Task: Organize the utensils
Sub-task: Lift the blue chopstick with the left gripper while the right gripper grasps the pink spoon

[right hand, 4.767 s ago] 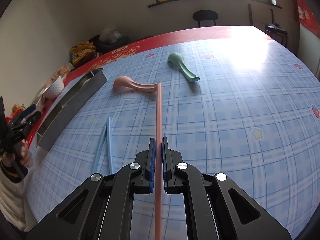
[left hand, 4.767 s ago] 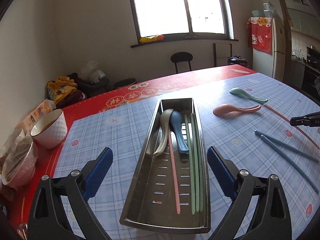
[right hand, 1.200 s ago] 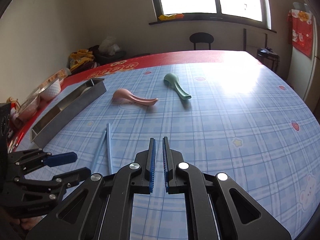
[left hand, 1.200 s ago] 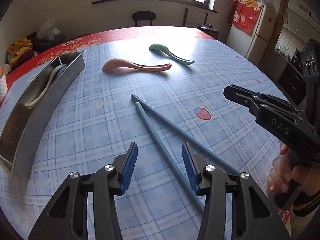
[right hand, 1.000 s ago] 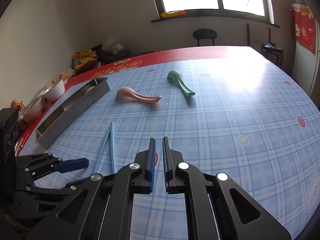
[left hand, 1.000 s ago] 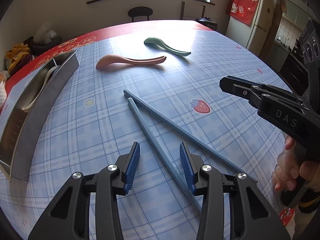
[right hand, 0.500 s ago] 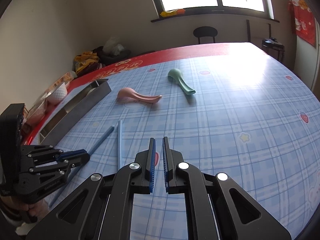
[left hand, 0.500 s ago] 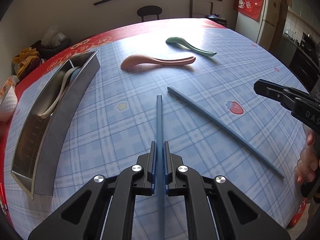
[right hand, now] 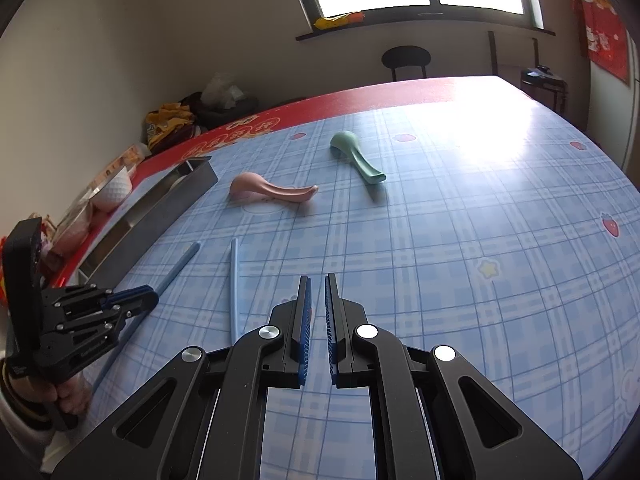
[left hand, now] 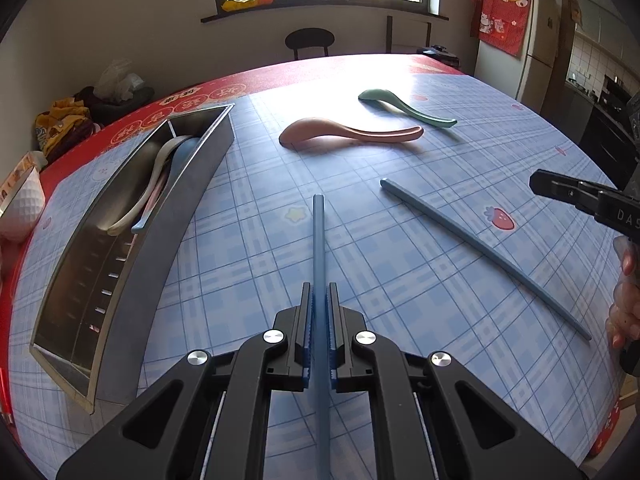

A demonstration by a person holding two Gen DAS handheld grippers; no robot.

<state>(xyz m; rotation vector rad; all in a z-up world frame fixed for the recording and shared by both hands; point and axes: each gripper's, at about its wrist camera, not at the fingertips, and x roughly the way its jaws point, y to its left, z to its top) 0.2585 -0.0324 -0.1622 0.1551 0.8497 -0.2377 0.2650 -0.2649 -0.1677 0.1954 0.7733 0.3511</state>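
Note:
My left gripper is shut on a blue chopstick and holds it just above the table, pointing forward; it also shows in the right wrist view. The second blue chopstick lies on the cloth to the right, also seen in the right wrist view. A pink spoon and a green spoon lie further back. The steel utensil tray at left holds spoons and chopsticks. My right gripper is shut and empty over the table.
A white bowl stands at the left table edge beyond the tray. A black stool and a fridge stand behind the table. The blue checked cloth covers the right half of the table.
My left gripper closed on one blue chopstick and lifted it, turning it toward the tray. My right gripper let go of the pink chopstick earlier and stays shut.

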